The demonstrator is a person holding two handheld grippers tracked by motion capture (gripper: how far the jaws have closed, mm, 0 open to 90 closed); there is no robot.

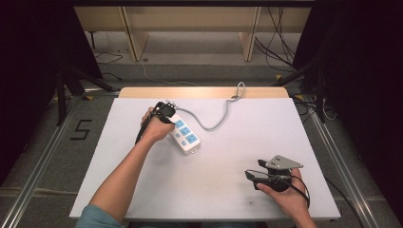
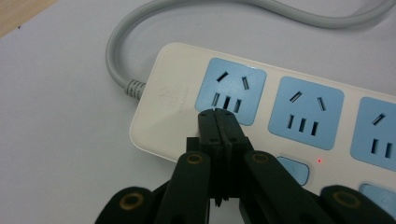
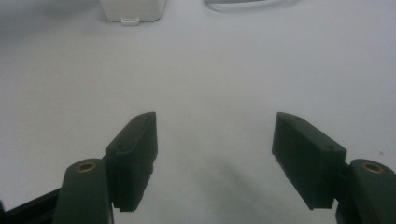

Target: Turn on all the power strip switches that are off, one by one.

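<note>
A white power strip (image 1: pixel 186 137) with blue socket faces lies on the white table, left of centre, with its grey cord (image 1: pixel 214 122) curling toward the far edge. My left gripper (image 1: pixel 166 110) hovers at the strip's cord end. In the left gripper view its jaws are pressed together, with the tips (image 2: pixel 218 116) over the white strip (image 2: pixel 163 102) by the first blue socket (image 2: pixel 231 88); nothing is held. A small red light (image 2: pixel 319 161) glows beside a blue switch (image 2: pixel 295 170). My right gripper (image 1: pixel 252 175) rests near the front right, open over bare table (image 3: pixel 215 130).
The strip's near end (image 3: pixel 133 10) and a bit of cord show at the top of the right gripper view. The table's wooden far edge (image 1: pixel 204 92) meets a floor with loose cables. Metal rails (image 1: pixel 38 161) run along both sides of the table.
</note>
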